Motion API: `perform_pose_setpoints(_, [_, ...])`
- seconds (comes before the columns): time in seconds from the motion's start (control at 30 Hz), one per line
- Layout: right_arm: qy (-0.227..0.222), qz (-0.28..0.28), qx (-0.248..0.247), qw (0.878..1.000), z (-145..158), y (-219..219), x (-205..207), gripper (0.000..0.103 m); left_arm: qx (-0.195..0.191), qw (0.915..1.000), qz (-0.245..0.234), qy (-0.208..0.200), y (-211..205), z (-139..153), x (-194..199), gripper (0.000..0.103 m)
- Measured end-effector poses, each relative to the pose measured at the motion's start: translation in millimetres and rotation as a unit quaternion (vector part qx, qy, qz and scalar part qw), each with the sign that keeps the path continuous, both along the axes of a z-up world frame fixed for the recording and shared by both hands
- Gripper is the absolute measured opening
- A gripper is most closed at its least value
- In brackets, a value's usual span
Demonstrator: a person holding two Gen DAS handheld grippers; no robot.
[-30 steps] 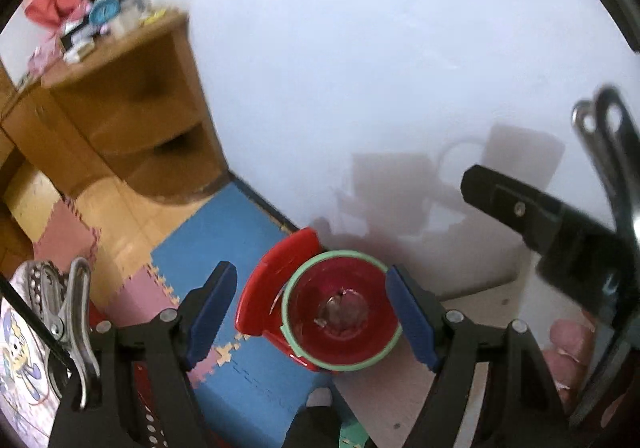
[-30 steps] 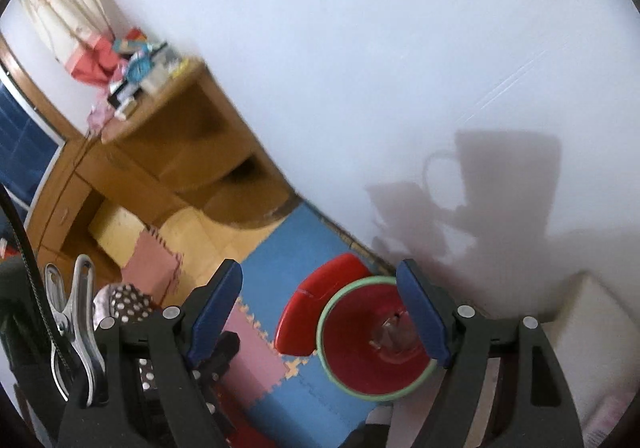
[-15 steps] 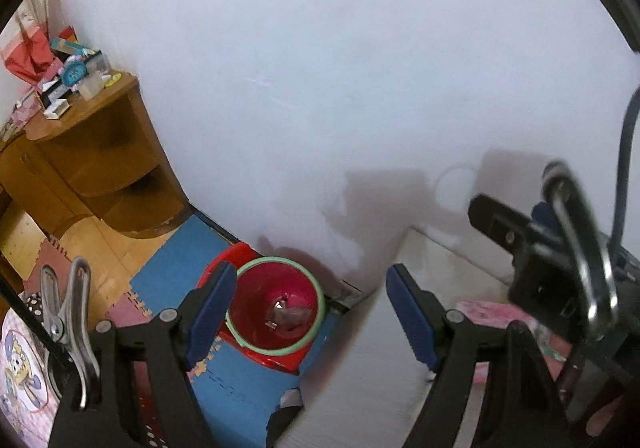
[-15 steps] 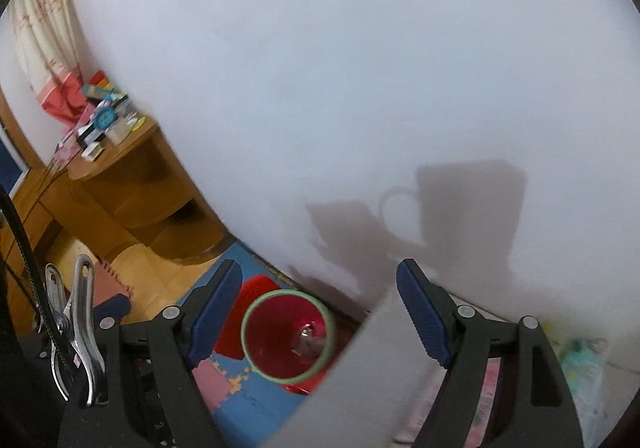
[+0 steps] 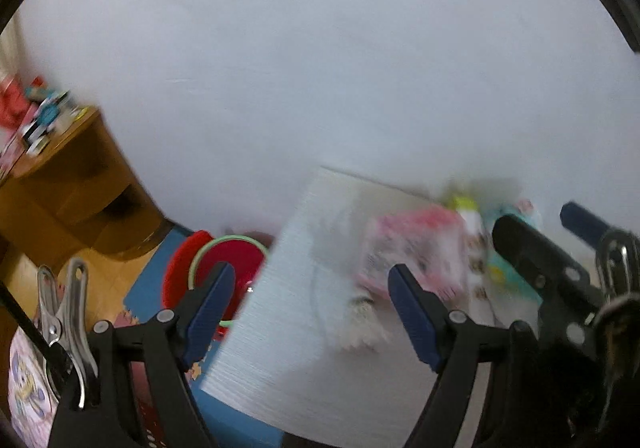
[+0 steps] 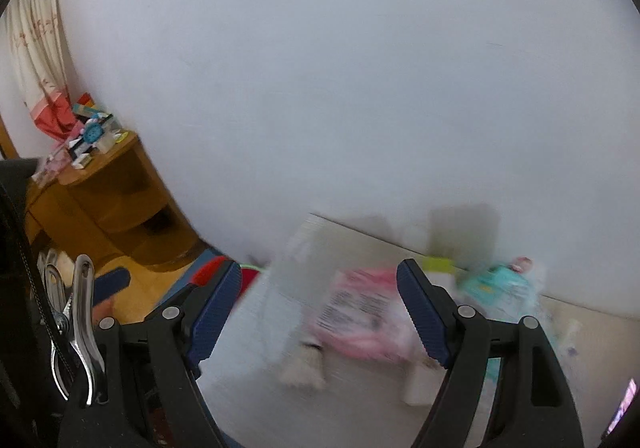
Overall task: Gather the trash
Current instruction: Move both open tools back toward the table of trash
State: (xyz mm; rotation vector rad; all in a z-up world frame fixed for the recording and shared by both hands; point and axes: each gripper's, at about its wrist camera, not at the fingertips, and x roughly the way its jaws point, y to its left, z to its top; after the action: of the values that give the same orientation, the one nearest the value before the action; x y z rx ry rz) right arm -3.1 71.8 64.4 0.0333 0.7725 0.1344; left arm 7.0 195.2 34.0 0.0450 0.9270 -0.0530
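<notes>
Left tongs gape empty over the white table; red bin sits on the floor beside it.

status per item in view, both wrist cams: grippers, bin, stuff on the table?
left gripper: open, empty.
right gripper: open, empty.
red bin: on the floor beside the table, upright, lid up; contents not visible.
pink packet: lying on the table, not gripped, blurred.
teal packet: on the table near the wall, blurred.
white table: litter on it not yet collected.
</notes>
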Motion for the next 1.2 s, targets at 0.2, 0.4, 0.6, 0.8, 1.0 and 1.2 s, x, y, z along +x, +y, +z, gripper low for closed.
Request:
perform_pose_setpoints(0.2, [0.014, -0.034, -0.007, 0.999, -35.0, -52.2, -42.7, 0.082, -0.012, 0.9987, -0.038, 0.033, -50.1, -50.3, -11.6, 0.083])
perform_pose_setpoints(0.4, [0.028, -0.06, -0.029, 0.997, -76.2, -84.9, -40.1, 0.082, -0.012, 0.9976, -0.037, 0.057, -67.2, -92.1, 8.0, 0.083])
perform_pose_setpoints(0.6, [0.049, -0.053, -0.052, 0.996, -94.9, -94.3, -13.6, 0.082, -0.025, 0.9964, -0.011, 0.08, -69.0, -108.3, 35.4, 0.083])
perform_pose_setpoints(0.8, [0.019, -0.046, -0.055, 0.997, -84.9, -105.6, -4.3, 0.082, -0.047, 0.9983, -0.026, 0.02, -73.9, -102.3, 45.7, 0.083])
perform_pose_setpoints(1.0, [-0.035, -0.034, -0.06, 0.997, -78.6, -109.0, -13.5, 0.082, -0.088, 0.9956, -0.02, -0.026, -72.0, -106.6, 37.2, 0.083])
perform_pose_setpoints(1.2, [-0.04, -0.008, -0.06, 0.997, -79.4, -118.8, -13.5, 0.082, -0.066, 0.9973, -0.021, -0.023, -67.0, -115.5, 25.2, 0.083])
